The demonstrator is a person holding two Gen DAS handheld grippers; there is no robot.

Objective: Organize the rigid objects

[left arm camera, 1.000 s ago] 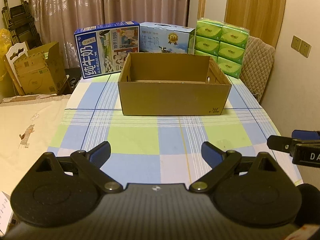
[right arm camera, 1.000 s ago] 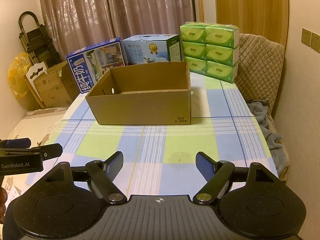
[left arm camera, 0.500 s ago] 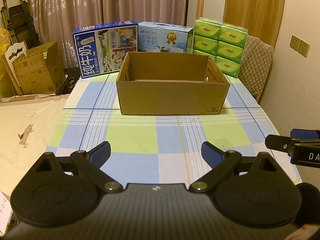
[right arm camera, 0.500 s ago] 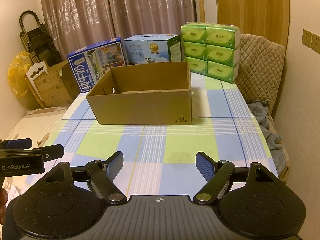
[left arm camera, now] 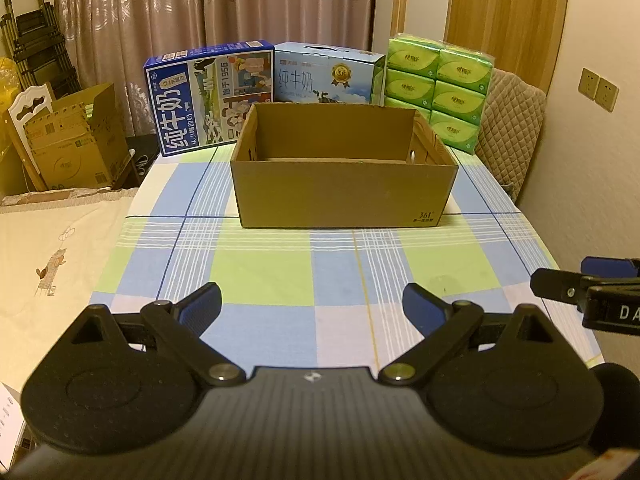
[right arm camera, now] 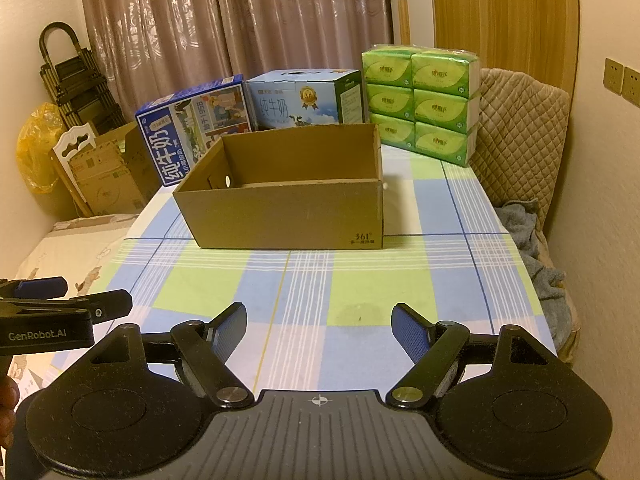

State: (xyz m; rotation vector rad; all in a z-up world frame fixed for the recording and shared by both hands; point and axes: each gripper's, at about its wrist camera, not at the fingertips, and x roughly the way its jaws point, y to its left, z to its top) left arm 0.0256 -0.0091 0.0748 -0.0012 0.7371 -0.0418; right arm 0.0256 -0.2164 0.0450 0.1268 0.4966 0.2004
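Gaping wide and empty, left tongs (left arm camera: pixel 312 306), right tongs (right arm camera: pixel 319 326).

One open cardboard box (left arm camera: pixel 344 192) stands on one checked tablecloth (left arm camera: pixel 260 276). Two milk cartons: one dark blue (left arm camera: pixel 208 96), one light blue (left arm camera: pixel 324 74). One wrapped pack of green tissue packets (right arm camera: pixel 420 96), six packets showing on its front face. Two grippers: left (left arm camera: pixel 312 304), right (right arm camera: pixel 318 328).
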